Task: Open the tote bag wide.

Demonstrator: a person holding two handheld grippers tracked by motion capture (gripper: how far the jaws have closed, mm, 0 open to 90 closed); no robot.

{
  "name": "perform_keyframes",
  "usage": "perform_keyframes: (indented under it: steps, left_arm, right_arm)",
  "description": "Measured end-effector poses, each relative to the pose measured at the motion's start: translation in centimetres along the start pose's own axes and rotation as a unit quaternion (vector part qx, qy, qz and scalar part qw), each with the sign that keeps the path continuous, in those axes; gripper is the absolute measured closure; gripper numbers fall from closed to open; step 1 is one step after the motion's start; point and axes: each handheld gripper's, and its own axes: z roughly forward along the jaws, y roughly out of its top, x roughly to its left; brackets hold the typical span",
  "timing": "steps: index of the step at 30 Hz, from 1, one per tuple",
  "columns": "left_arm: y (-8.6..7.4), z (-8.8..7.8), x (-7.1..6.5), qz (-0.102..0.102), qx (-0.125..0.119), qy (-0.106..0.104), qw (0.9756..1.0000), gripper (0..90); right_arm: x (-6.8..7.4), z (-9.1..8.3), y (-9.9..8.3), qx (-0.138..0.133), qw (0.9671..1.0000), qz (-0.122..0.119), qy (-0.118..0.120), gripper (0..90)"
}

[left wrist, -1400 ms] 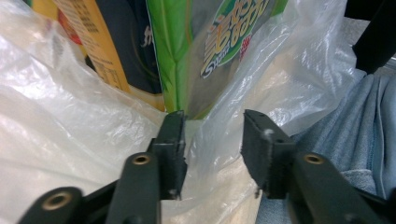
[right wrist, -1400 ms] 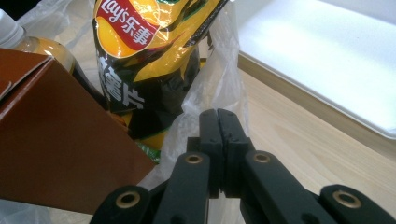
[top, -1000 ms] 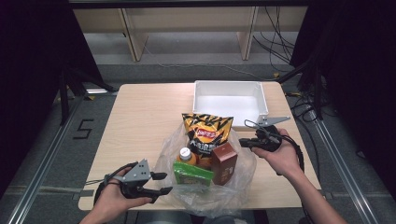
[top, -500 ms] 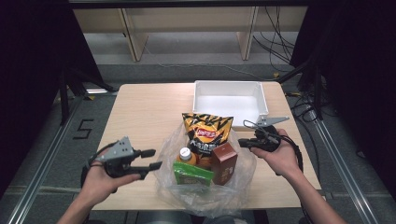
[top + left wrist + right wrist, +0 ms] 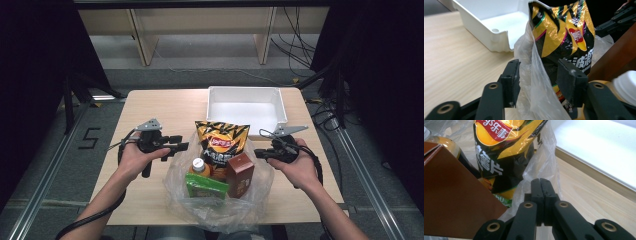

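Chip bag [image 5: 221,141]: yellow-gold and black, jagged zigzag bands, thin magenta and green edge lines, red round logo, white characters on the black lower part.

Box [image 5: 240,174]: plain reddish brown, unpatterned.

Bottle [image 5: 199,166]: orange body, white cap.

Packet [image 5: 205,184]: green, lighter green label strip.

Plastic bag [image 5: 220,207]: clear, colourless, milky white where creased.

Bin [image 5: 246,107]: white all over, inside and out.

Table [image 5: 165,110]: pale wood, fine straight grain.

Left gripper [image 5: 176,146] and right gripper [image 5: 259,153]: black jaws, brass-coloured pivot rings, a grey plate on top of each.

Floor mark [image 5: 89,138]: black "5" on grey.
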Motion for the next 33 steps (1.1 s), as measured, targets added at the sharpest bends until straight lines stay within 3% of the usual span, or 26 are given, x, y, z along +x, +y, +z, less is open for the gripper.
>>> perform_keyframes:
  steps: [3, 4, 5, 6, 9, 11, 12, 13, 14, 15, 16, 18, 20, 22, 23, 25, 26, 28, 29, 33]
  left_arm:
    - [-0.2, 0.6, 0.0, -0.012, 0.005, -0.017, 0.9998, 58.9]
    - [-0.3, 0.8, 0.1, -0.008, 0.007, -0.021, 0.9997, 60.8]
    - [-0.3, 0.9, 0.1, 0.001, 0.012, -0.020, 0.9997, 63.1]
    - [-0.3, 1.1, 0.1, 0.002, 0.015, -0.015, 0.9998, 66.1]
    - [-0.6, 1.4, 0.2, 0.001, 0.032, 0.004, 0.9995, 77.6]
    - [-1.0, 1.6, 0.4, 0.010, 0.045, 0.019, 0.9987, 79.5]
    - [-1.2, 1.7, 0.5, 0.011, 0.053, 0.023, 0.9983, 81.2]
    - [-1.5, 1.9, 0.6, 0.007, 0.056, 0.027, 0.9981, 82.0]
    - [-1.8, 2.0, 0.7, 0.006, 0.059, 0.030, 0.9978, 82.5]
    - [-2.0, 2.2, 0.8, 0.006, 0.064, 0.033, 0.9974, 82.7]
    - [-2.3, 2.3, 0.9, 0.005, 0.067, 0.038, 0.9970, 82.9]
    - [-3.0, 2.6, 1.0, 0.000, 0.074, 0.043, 0.9964, 82.9]
    - [-3.6, 2.8, 1.2, 0.003, 0.085, 0.044, 0.9954, 82.9]
    - [-4.2, 3.2, 1.3, 0.001, 0.093, 0.047, 0.9946, 82.8]
    - [-4.5, 3.4, 1.4, 0.000, 0.098, 0.044, 0.9942, 82.8]
    - [-5.0, 3.8, 1.5, 0.000, 0.104, 0.049, 0.9933, 82.6]
    - [-5.2, 3.9, 1.6, -0.004, 0.109, 0.048, 0.9928, 82.6]
    - [-5.5, 4.2, 1.7, -0.002, 0.117, 0.048, 0.9920, 82.6]
    - [-5.6, 4.3, 1.7, -0.004, 0.120, 0.050, 0.9915, 82.5]
    - [-6.1, 4.6, 1.8, -0.005, 0.130, 0.058, 0.9898, 82.1]
  right_arm:
    - [-0.1, 0.2, -0.2, -0.019, 0.9998, 0.001, -0.006, 90.0]
    - [-0.1, -0.1, -0.1, 0.000, 1.0000, 0.002, -0.008, 90.0]
    - [-0.2, 0.0, -0.1, -0.003, 1.0000, -0.001, -0.009, 90.0]
    - [-0.1, 0.2, -0.3, -0.018, 0.9998, 0.008, -0.007, 90.0]
    - [-0.2, 0.2, -0.2, -0.001, 0.9998, 0.000, -0.018, 90.0]
    - [-0.1, 0.5, -0.3, -0.012, 0.9997, 0.004, -0.021, 90.0]
    - [0.0, 0.4, -0.4, 0.001, 0.9997, 0.009, -0.021, 90.0]
    - [-0.1, 0.8, -0.5, -0.013, 0.9996, 0.003, -0.026, 90.0]
    - [-0.3, 0.7, -0.5, 0.005, 0.9995, -0.012, -0.028, 90.0]
    - [-0.1, 1.1, -0.7, -0.006, 0.9995, 0.006, -0.030, 90.0]
    - [-0.3, 1.0, -0.7, 0.009, 0.9994, -0.007, -0.033, 90.0]
    - [-0.6, 1.5, -1.0, 0.011, 0.9991, -0.015, -0.038, 90.0]
    - [-0.5, 1.9, -1.2, 0.011, 0.9992, -0.006, -0.038, 90.0]
    - [-0.9, 2.3, -1.6, 0.015, 0.9990, -0.012, -0.041, 90.0]
    - [-1.1, 2.3, -1.7, 0.030, 0.9985, -0.014, -0.043, 90.0]
    - [-1.4, 2.9, -2.1, 0.024, 0.9984, -0.022, -0.047, 90.0]
    - [-1.4, 2.8, -2.1, 0.038, 0.9981, -0.009, -0.047, 90.0]
    - [-1.7, 3.2, -2.5, 0.034, 0.9983, -0.006, -0.046, 90.0]
    - [-2.0, 3.4, -2.7, 0.036, 0.9978, -0.018, -0.052, 90.0]
    - [-2.3, 3.5, -3.2, 0.058, 0.9967, 0.008, -0.058, 90.0]
